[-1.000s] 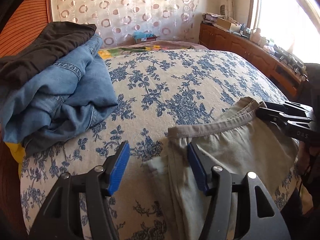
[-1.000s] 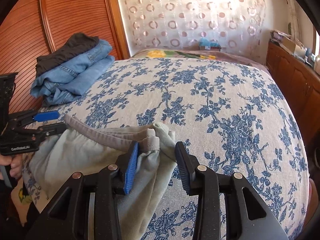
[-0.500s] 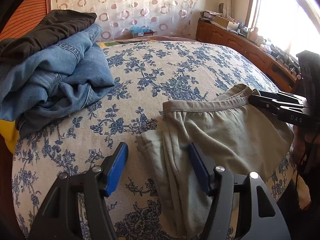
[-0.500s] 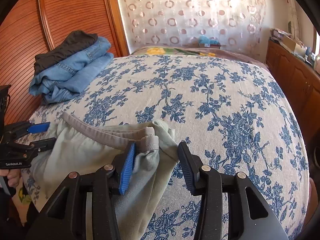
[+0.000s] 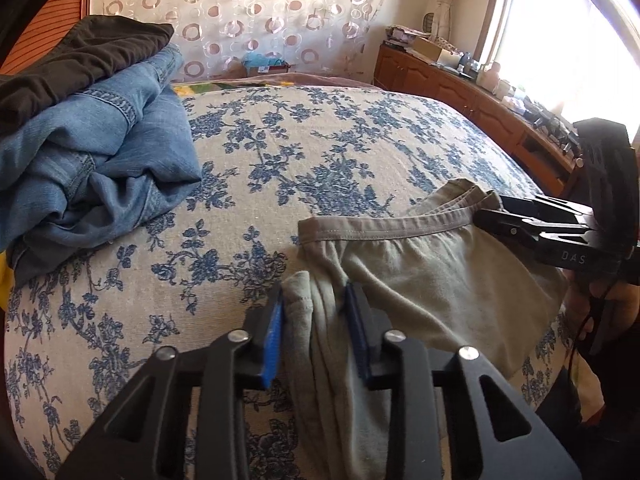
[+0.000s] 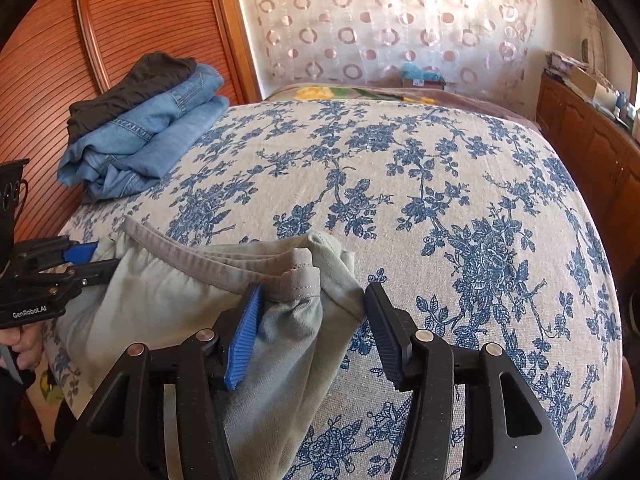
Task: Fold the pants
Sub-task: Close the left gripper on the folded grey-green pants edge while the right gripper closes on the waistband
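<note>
Closing on the near left edge of the pants (image 5: 420, 276), the left gripper (image 5: 316, 320) points down at the bed, jaws narrow with a bunched fold of grey-green cloth between the blue pads (image 5: 274, 328); both pads look to touch the cloth. Opening at the other end, the right gripper (image 6: 312, 320) also angles down: its left pad sits against the waistband corner, the right pad stands clear of the cloth, so no grip there. Pants lie on the near edge of the bed (image 6: 440, 208), waistband (image 5: 384, 226) running across between the two grippers, cloth hanging down over the edge below both claws. In the left view the right gripper (image 5: 532, 228) comes in from the right, tips at the waistband's far corner, a hand (image 5: 612, 300) behind it. In the right view the left gripper (image 6: 76, 264) comes in from the left edge, with fingers (image 6: 24, 344) on its handle.

Further back, on the left side of the bed, a pile of folded jeans (image 6: 156, 144) with a dark garment (image 6: 132, 84) on top, well apart from the pants. Wooden slatted panel (image 6: 120, 20) behind the pile. Spotted curtain (image 6: 380, 20) at the far end. Wooden cabinets (image 5: 460, 96) along the right wall, cluttered top, bright window (image 5: 560, 28) above. Middle of the bed is bare floral cover.
</note>
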